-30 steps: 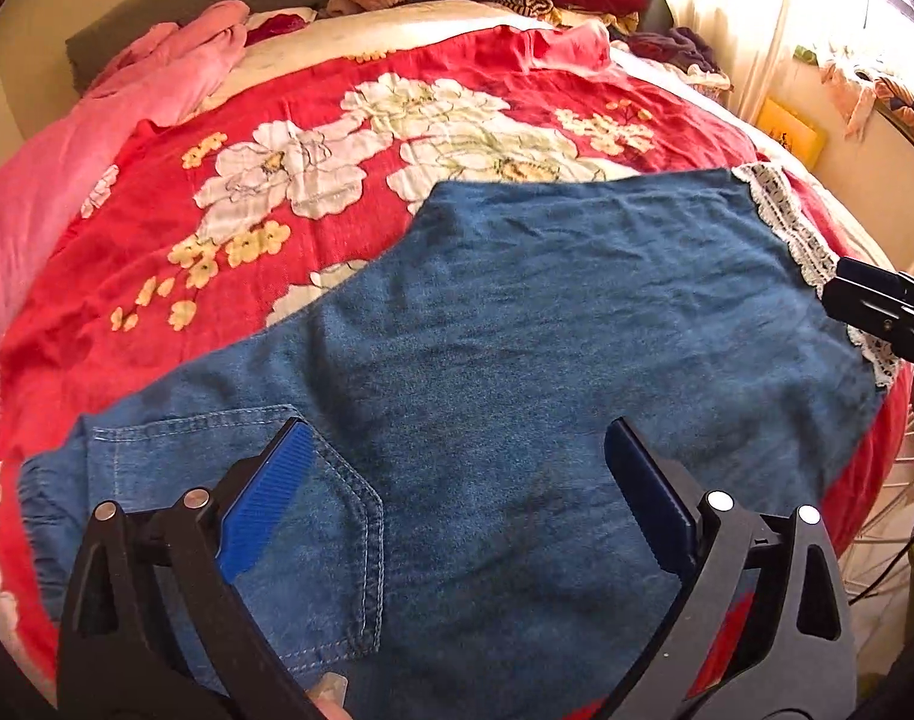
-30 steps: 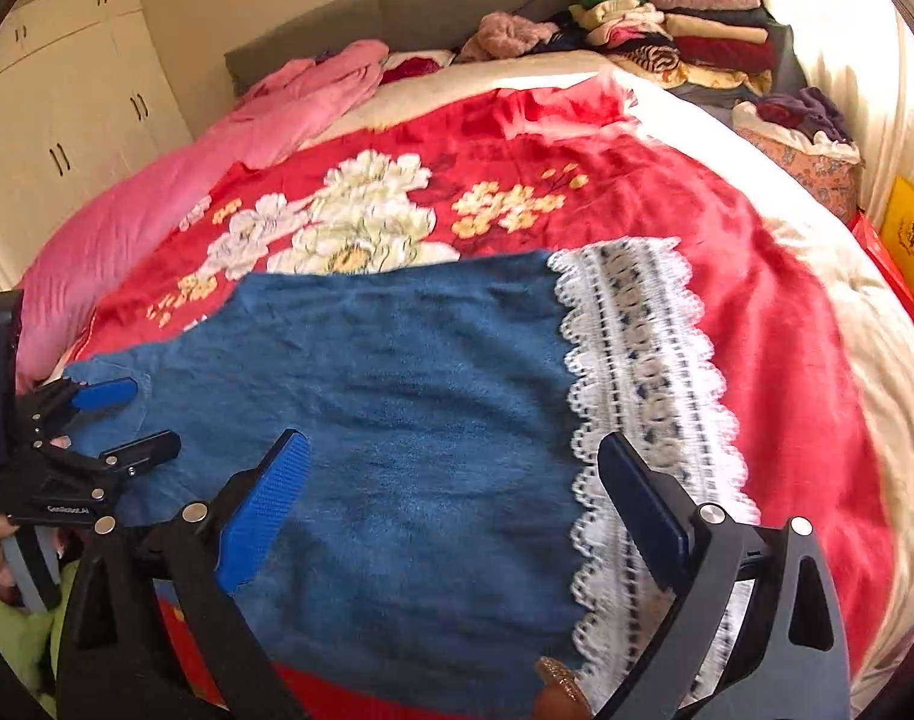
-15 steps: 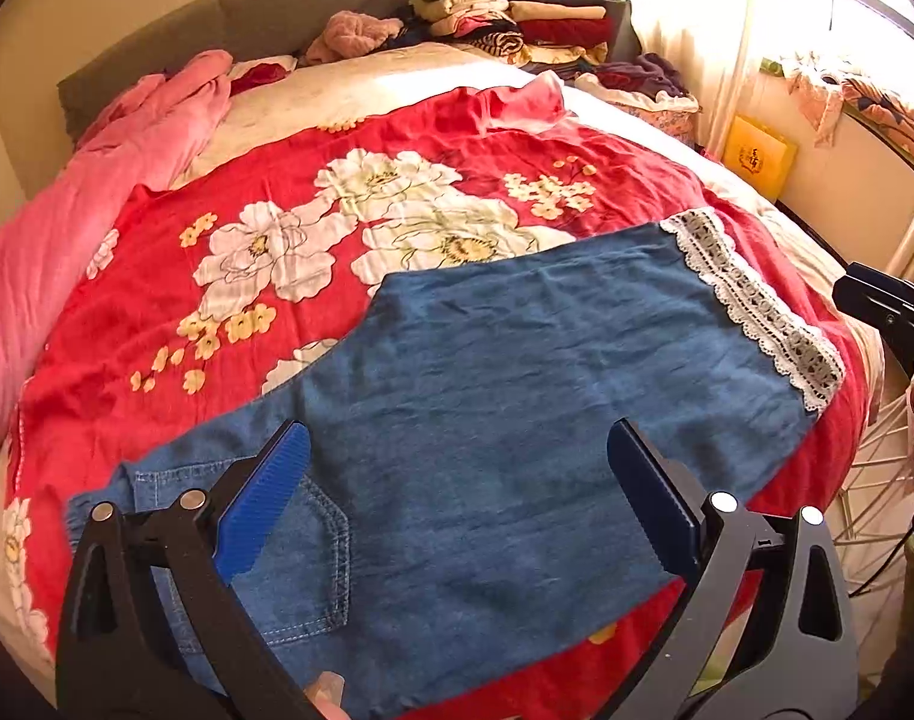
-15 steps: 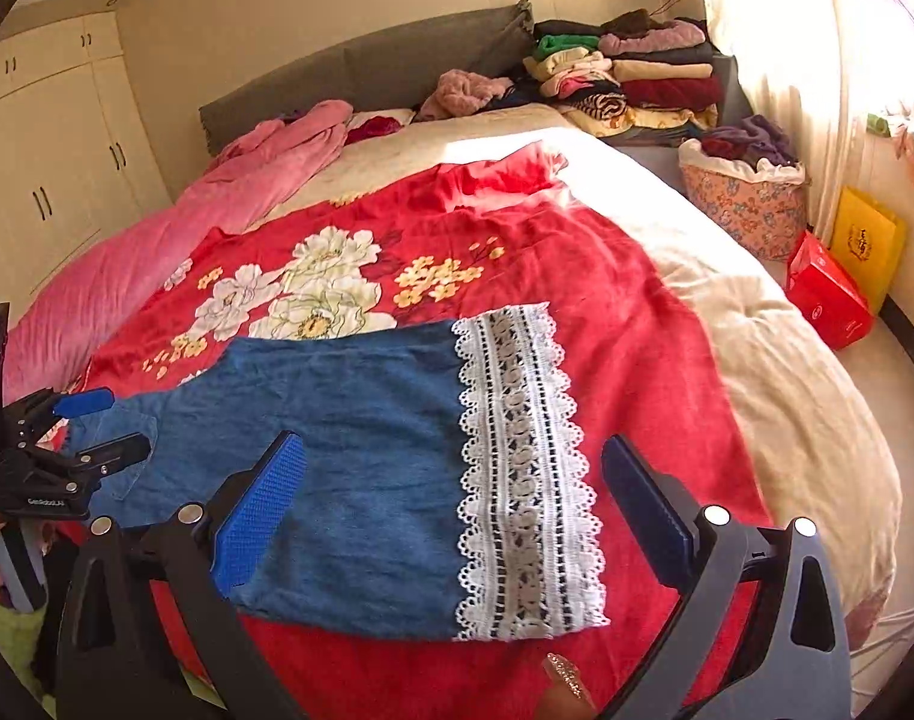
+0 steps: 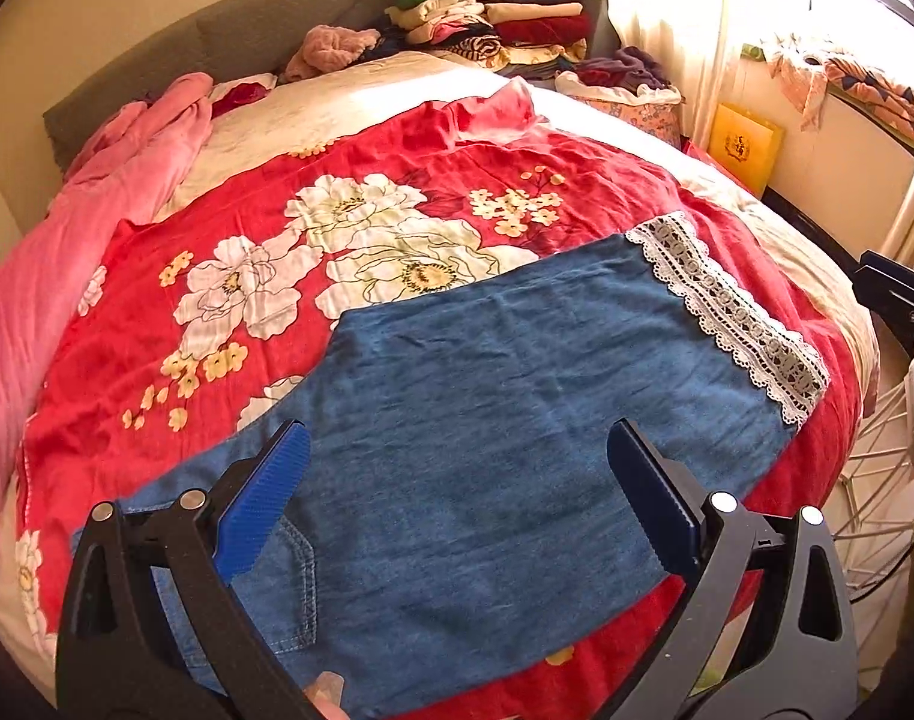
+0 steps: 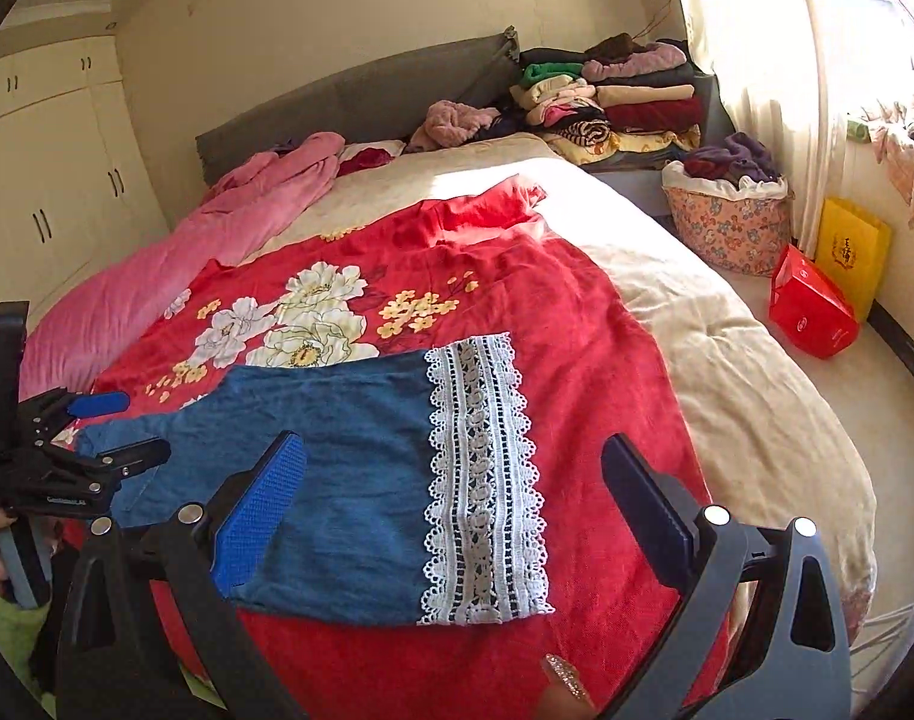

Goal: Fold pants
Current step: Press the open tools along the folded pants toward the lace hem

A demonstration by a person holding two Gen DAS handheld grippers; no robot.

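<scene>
Denim pants [image 5: 493, 408] lie flat on a red flowered blanket [image 5: 396, 180] that covers the bed, folded along their length so that one leg lies on the other. They sit just ahead of and beneath both tongs, touching neither. The left tongs [image 5: 457, 492] hang over the waist end, spread wide and holding nothing; a back pocket [image 5: 288, 594] shows below their left finger. The right tongs [image 6: 450, 510] hang over the hem end, likewise spread wide and empty, with the white lace trim [image 6: 481, 480] of the hem between their fingers. In the right wrist view the left tongs appear at the far left, beside the waist end of the denim. Farther beyond the tongs, a pink quilt [image 6: 174, 264] runs along the left side of the bed, and a stack of folded clothes [image 6: 613, 96] sits at the head of the bed to the right.
</scene>
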